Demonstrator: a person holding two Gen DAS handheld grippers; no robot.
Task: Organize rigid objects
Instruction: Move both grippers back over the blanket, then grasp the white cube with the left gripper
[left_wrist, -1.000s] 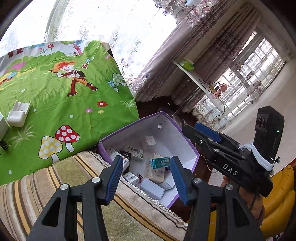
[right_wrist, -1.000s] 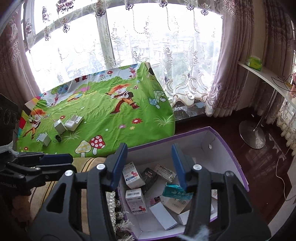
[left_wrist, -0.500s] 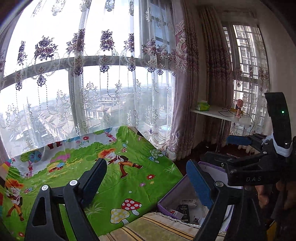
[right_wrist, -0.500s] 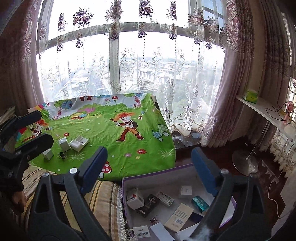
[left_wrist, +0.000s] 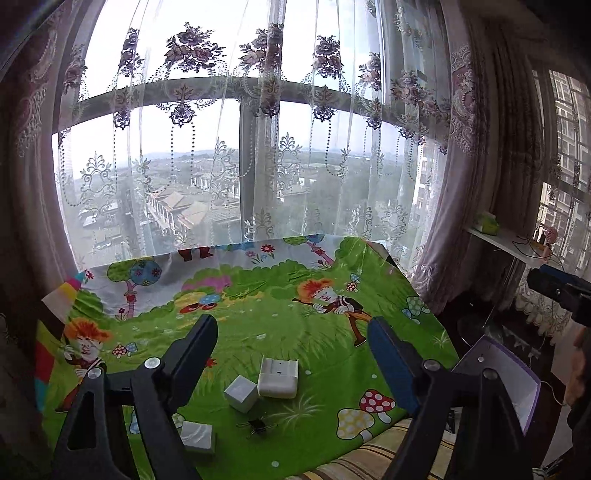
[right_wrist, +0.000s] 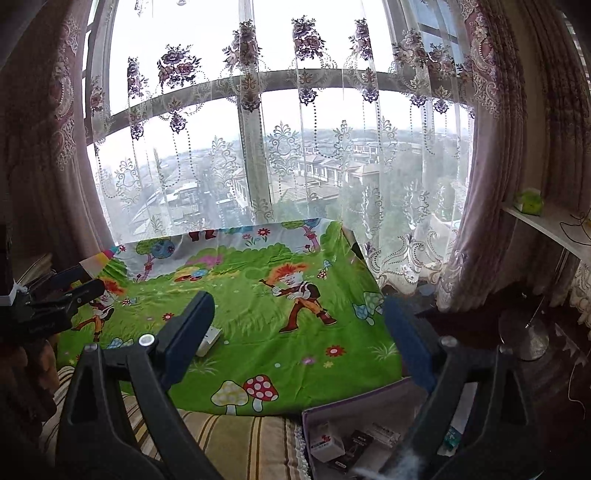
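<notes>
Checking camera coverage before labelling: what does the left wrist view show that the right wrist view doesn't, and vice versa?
Left wrist only: two small white cube boxes and a black metal binder clip on the green cartoon-print cloth; the open left gripper, jaws closing on nothing.

Right wrist only: small cartons inside the purple-edged cardboard box; the open, empty right gripper; a round metal stand base.

Both: the cloth, the box, a white rectangular plastic case, the lace-curtained window, a wall shelf.
</notes>
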